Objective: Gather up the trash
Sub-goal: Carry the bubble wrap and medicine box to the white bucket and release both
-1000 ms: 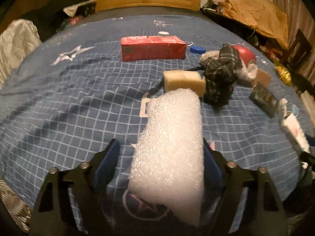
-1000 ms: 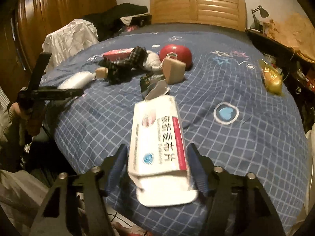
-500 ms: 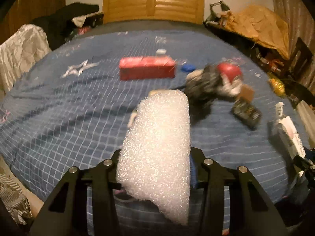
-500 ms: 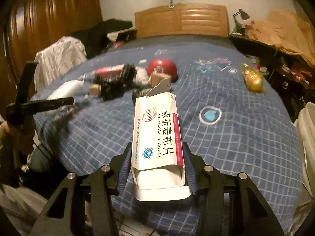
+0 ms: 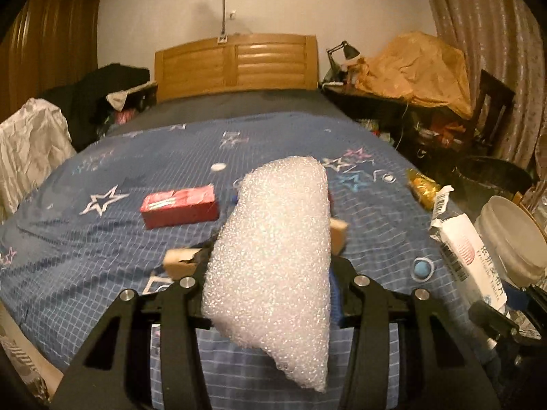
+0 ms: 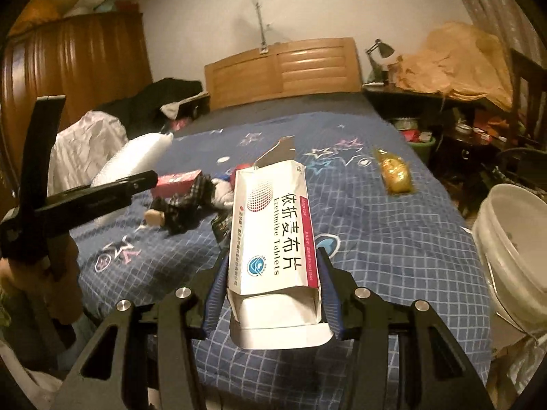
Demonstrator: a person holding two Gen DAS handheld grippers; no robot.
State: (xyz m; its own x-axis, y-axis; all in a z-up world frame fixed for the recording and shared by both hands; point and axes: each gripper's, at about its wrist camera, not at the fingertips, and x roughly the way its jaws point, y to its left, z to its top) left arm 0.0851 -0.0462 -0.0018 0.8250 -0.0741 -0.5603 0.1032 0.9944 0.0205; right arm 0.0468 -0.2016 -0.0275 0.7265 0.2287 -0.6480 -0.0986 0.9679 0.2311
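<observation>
Moved: lifting off blue bedspread (image 5: pixel 85 273) since earlier.
Left gripper (image 5: pixel 270 294): clenching bubble wrap (image 5: pixel 273 246).
Right gripper (image 6: pixel 273 294): clenching tablet box (image 6: pixel 273 232).
Next: heading right, white bucket (image 6: pixel 512 239).

bucket (image 6: pixel 512 239) right of bed (image 6: pixel 393 246)

- The left gripper (image 5: pixel 270 294) is tilted downward, and its jaws are clamped on a white foam sheet (image 5: pixel 273 259), lifted above the bed.
- The right gripper (image 6: pixel 273 294) is also tilted downward, with its blue pads (image 6: pixel 215 290) pressing both sides of an open tablet box (image 6: pixel 273 235).
</observation>
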